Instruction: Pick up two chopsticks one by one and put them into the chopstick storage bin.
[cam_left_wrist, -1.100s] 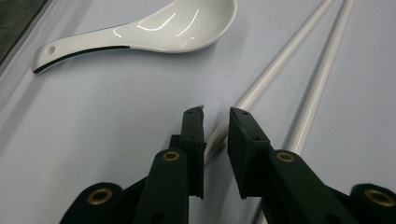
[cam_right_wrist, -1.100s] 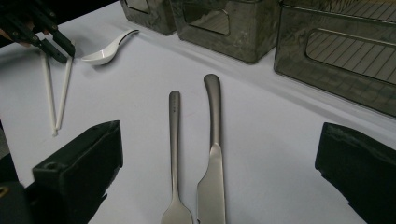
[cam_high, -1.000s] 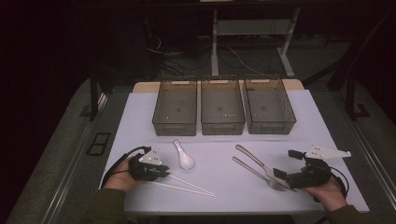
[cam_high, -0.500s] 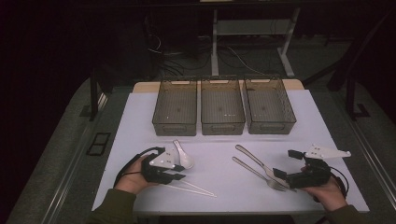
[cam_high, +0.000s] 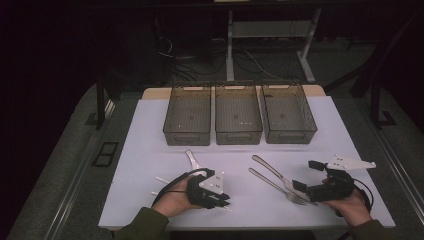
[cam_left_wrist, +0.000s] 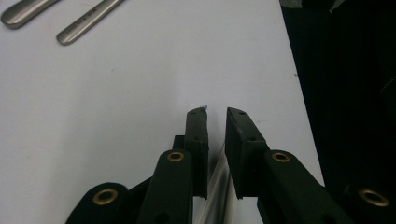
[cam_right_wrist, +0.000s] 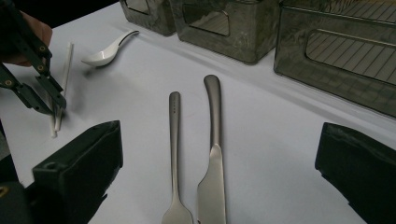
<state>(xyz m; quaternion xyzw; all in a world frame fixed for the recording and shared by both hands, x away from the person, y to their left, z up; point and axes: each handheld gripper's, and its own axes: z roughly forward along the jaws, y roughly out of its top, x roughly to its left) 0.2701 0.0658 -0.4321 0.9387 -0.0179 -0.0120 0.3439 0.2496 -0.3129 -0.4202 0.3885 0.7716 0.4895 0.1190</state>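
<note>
A pair of white chopsticks (cam_high: 159, 181) lies at the front left of the white table. My left gripper (cam_high: 226, 202) is down over them, its jaws drawn to a narrow gap with the sticks (cam_left_wrist: 218, 179) between them. In the right gripper view the same gripper (cam_right_wrist: 56, 105) pinches the sticks (cam_right_wrist: 65, 70) near one end. A white spoon (cam_high: 192, 159) lies just beyond it. A steel fork (cam_high: 272, 184) and knife (cam_high: 272, 170) lie side by side at the right. My right gripper (cam_high: 304, 174) stands wide open around their front ends, with fork (cam_right_wrist: 174, 140) and knife (cam_right_wrist: 214, 140) between its jaws.
Three dark see-through bins (cam_high: 187, 137) (cam_high: 238, 136) (cam_high: 290, 135) stand in a row at the back of the table. The table's near edge (cam_left_wrist: 299, 93) runs close to my left gripper. Dark floor and cables lie beyond the table.
My left gripper has moved right and toward the near edge, along the chopsticks. The right gripper, fork, knife and spoon have stayed put.
</note>
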